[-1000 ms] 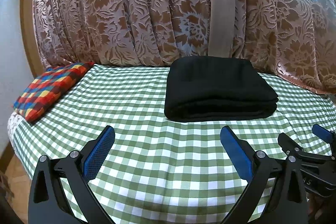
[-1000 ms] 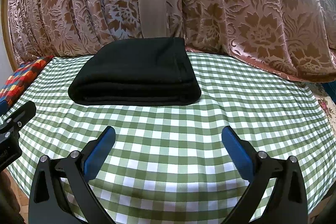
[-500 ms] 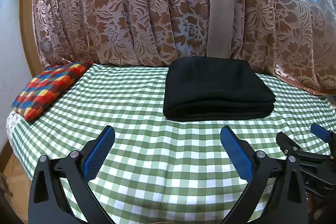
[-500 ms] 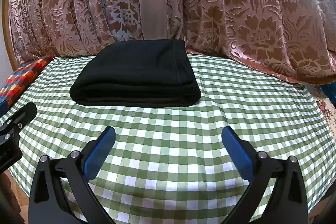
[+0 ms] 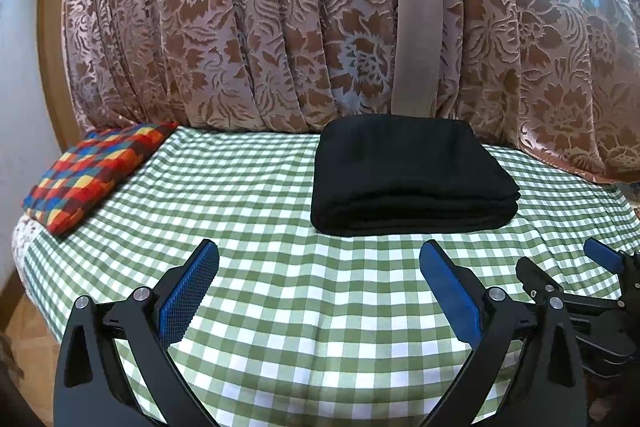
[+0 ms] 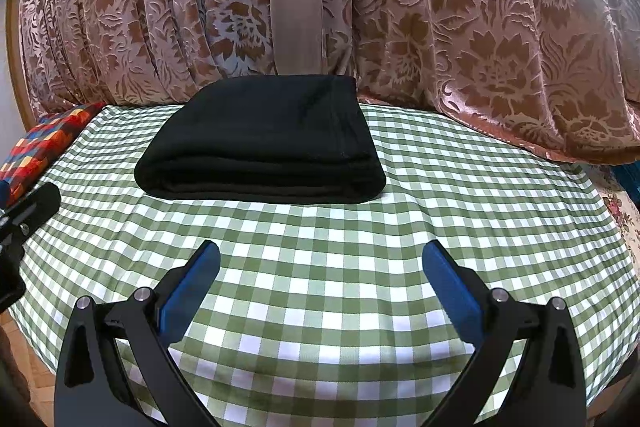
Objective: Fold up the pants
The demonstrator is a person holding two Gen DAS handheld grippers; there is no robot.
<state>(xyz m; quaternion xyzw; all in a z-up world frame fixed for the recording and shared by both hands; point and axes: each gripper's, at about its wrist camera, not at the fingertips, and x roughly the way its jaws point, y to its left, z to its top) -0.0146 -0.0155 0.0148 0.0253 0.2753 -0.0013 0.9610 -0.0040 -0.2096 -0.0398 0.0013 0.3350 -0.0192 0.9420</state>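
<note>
Black pants (image 5: 408, 171) (image 6: 264, 143) lie folded into a thick flat rectangle on the green checked bedspread (image 5: 256, 211) (image 6: 460, 187), close to the curtain. My left gripper (image 5: 318, 259) hangs open over the near part of the bed, well short of the pants, with nothing between its blue pads. My right gripper (image 6: 320, 259) is open too, equally far back from the stack and empty. The right gripper (image 5: 560, 277) also shows at the right edge of the left wrist view. A black part of the left tool (image 6: 32, 209) pokes in at the left edge of the right wrist view.
A brown floral curtain (image 5: 280, 27) (image 6: 460, 27) hangs right behind the bed. A multicoloured checked cushion (image 5: 88, 175) (image 6: 36, 147) lies at the bed's left end. Wooden floor (image 5: 24, 331) shows below the bed's left edge.
Both grippers have drawn back and risen slightly from the pants, which now sit a little higher and smaller in both views. The stack itself has not moved.
</note>
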